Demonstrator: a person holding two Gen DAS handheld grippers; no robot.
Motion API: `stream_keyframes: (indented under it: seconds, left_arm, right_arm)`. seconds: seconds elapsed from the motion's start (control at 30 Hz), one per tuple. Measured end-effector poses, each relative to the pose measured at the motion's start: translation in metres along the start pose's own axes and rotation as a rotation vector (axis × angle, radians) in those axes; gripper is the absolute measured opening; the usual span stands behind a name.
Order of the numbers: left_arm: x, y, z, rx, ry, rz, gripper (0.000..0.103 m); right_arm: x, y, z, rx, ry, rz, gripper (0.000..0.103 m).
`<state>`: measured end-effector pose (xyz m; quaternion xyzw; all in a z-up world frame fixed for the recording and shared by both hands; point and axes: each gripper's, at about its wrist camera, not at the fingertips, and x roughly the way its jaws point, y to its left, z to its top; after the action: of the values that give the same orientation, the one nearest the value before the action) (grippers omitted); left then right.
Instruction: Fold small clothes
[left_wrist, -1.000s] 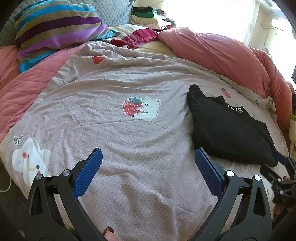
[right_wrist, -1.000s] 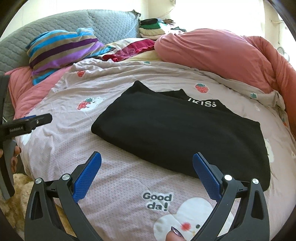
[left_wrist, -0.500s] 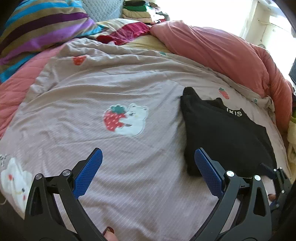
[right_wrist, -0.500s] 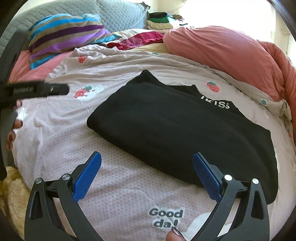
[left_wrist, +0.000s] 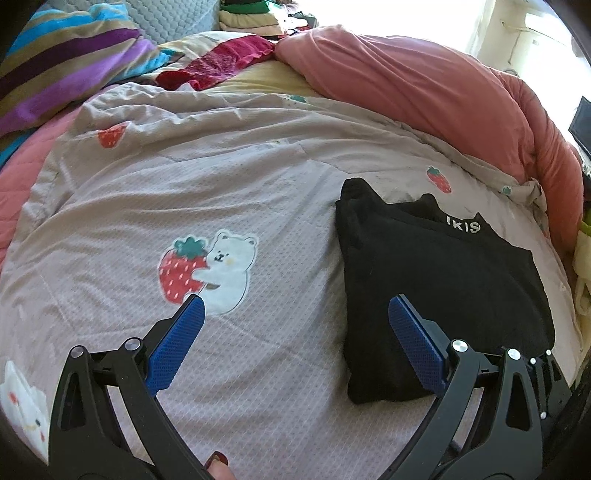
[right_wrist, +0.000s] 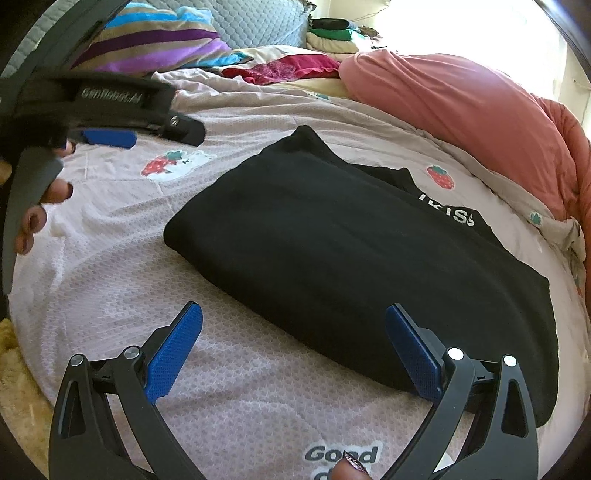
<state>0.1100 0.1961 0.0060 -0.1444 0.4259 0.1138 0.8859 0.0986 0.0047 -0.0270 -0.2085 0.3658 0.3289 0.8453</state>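
Note:
A black garment (left_wrist: 436, 280) with white letters at its neck lies folded flat on the pink-grey strawberry quilt (left_wrist: 221, 192). It also shows in the right wrist view (right_wrist: 351, 254). My left gripper (left_wrist: 295, 325) is open and empty, hovering over the quilt at the garment's left edge; its right finger (left_wrist: 413, 339) is over the black cloth. My right gripper (right_wrist: 293, 332) is open and empty, just above the garment's near edge. The left gripper also shows from the side in the right wrist view (right_wrist: 107, 137), above the quilt.
A rolled salmon-pink duvet (left_wrist: 424, 96) lines the far right of the bed. A striped pillow (left_wrist: 62, 62), a red cloth (left_wrist: 221, 62) and a stack of folded clothes (left_wrist: 255, 18) lie at the back. A yellow fluffy rug (right_wrist: 14, 387) is below the bed's left edge.
Both grippers have moved forward toward the black garment, which looks larger now. The left gripper has swung right, so its right finger overlaps the garment. Both stay open.

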Motion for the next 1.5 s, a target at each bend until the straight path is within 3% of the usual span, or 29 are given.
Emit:
stream_keyframes:
  seconds: [0.3,0.93,1.0,1.03,1.2,1.27,1.5]
  left_arm:
    - [0.015,-0.003,0.011,0.008,0.023,-0.001,0.093]
    - [0.04,-0.009,0.025,0.031,0.054,0.016,0.093]
    - [0.043,-0.009,0.027,0.023,0.06,-0.001,0.093]
    - [0.044,-0.01,0.029,0.018,0.063,-0.013,0.093]
    - [0.05,-0.014,0.036,-0.023,0.087,-0.073,0.093]
    - [0.053,-0.015,0.038,-0.046,0.099,-0.106,0.093]
    - [0.074,-0.024,0.047,-0.135,0.174,-0.24,0.093]
  right_arm:
    - [0.019,0.011,0.001,-0.077,0.019,-0.072,0.099]
    - [0.039,0.028,0.024,-0.199,-0.075,-0.151,0.095]
    - [0.035,0.026,0.024,-0.187,-0.091,-0.137,0.074]
    - [0.032,0.024,0.024,-0.18,-0.104,-0.128,0.071]
    - [0.019,0.023,0.021,-0.205,-0.164,-0.093,0.025]
    - [0.015,0.025,0.019,-0.226,-0.188,-0.107,0.015]
    - [-0.001,0.016,0.014,-0.221,-0.245,-0.136,0.012]
